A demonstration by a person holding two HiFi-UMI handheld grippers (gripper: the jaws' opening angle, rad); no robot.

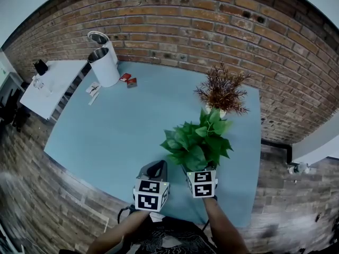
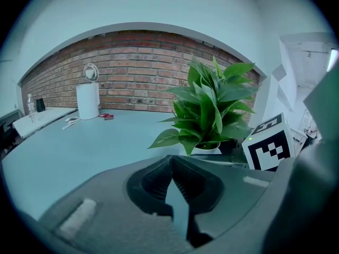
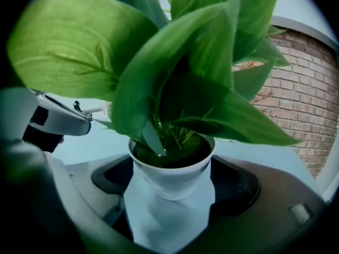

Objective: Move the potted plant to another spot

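Right gripper [image 3: 169, 194] tilts downward, jaws spread around potted plant [image 3: 175, 120]

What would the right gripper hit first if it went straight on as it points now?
The white pot of the green plant: it stands between the right gripper's open jaws, so contact would likely come almost at once.

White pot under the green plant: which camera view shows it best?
The right gripper view: the white pot sits close and central, rim, soil and wall clear. The left gripper view shows only a strip of its rim below the leaves. In the head view the leaves cover it.
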